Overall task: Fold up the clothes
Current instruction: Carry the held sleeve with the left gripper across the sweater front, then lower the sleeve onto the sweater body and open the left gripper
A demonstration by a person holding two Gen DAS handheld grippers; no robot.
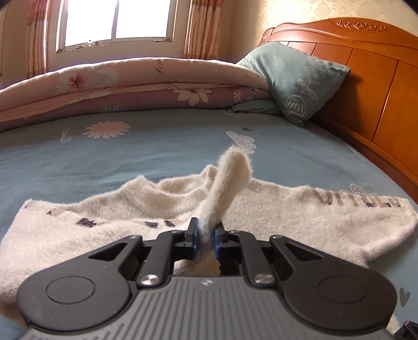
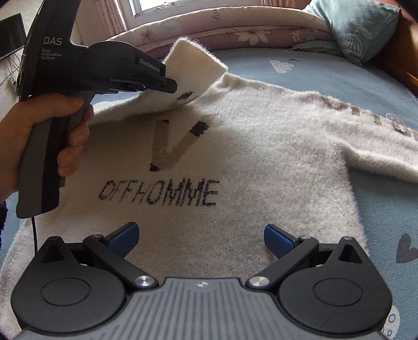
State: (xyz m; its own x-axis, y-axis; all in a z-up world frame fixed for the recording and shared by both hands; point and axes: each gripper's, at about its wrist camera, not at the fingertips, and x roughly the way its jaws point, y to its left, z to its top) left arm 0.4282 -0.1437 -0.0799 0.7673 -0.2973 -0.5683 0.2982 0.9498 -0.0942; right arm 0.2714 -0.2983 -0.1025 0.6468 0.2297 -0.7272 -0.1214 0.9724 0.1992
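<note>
A fluffy cream sweater (image 2: 235, 167) with "OFFHOMME" lettering lies spread on the blue bed sheet (image 1: 130, 157). My left gripper (image 1: 206, 232) is shut on the sweater's left sleeve cuff (image 1: 230, 177), which sticks up between its blue pads. In the right wrist view the same left gripper (image 2: 172, 86), held in a hand (image 2: 39, 130), lifts that sleeve cuff (image 2: 193, 68) over the sweater's chest. My right gripper (image 2: 201, 235) hovers open above the sweater's lower body, nothing between its fingers. The other sleeve (image 2: 365, 130) stretches out flat to the right.
A folded floral quilt (image 1: 130, 86) lies along the far side of the bed. A teal pillow (image 1: 295, 78) leans on the wooden headboard (image 1: 365, 78) at the right. A window (image 1: 115, 21) with curtains is behind. Bare sheet surrounds the sweater.
</note>
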